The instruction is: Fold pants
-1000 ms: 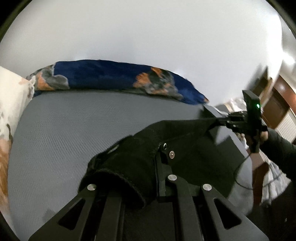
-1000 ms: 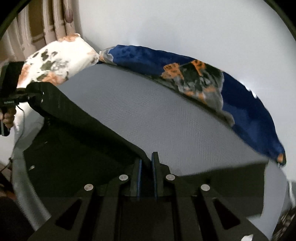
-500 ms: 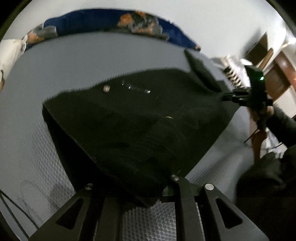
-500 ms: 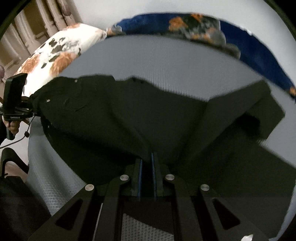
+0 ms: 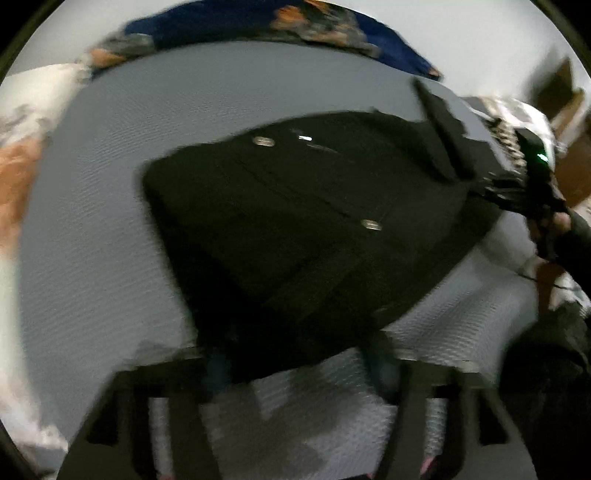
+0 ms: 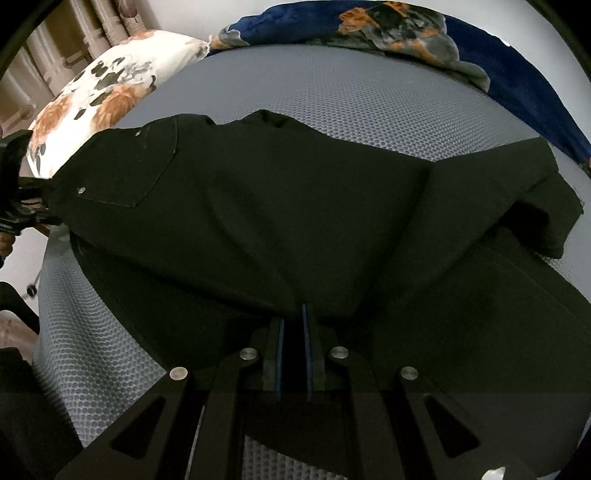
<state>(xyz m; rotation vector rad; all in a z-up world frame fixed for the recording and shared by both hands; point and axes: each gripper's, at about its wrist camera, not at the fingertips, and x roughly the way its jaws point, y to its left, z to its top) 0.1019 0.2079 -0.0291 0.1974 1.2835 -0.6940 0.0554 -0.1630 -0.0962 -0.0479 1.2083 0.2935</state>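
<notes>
Pants (image 6: pixel 280 221), black, lie spread over the grey mesh-textured bed (image 6: pixel 332 96), covering most of its middle and reaching toward both side edges. In the right wrist view the waist end with a pocket and two metal rivets sits toward the bed's left edge, near the floral pillow (image 6: pixel 99 88) at the far-left corner; one leg end is folded back on itself near the right edge. Blue patterned blanket (image 6: pixel 443 33) runs along the bed's far edge.

Right gripper (image 6: pixel 293 314): fingers nearly together w/ black fabric pinched between the blue-edged pads, at the near edge of the pants. Left wrist view shows the same gripper (image 5: pixel 491 184) at the right side, tips touching a corner of the cloth, which is pulled up to it.

Left gripper (image 5: pixel 295 354): heavy motion blur. Fingers look set apart, w/ the near hem of the pants lying across the gap and bed mesh visible below it. Can't tell if either finger touches the cloth. From the right wrist view the left gripper (image 6: pixel 44 206) sits at the waist corner by the bed's left edge; its tips meet the fabric there, jaw gap not readable.
</notes>
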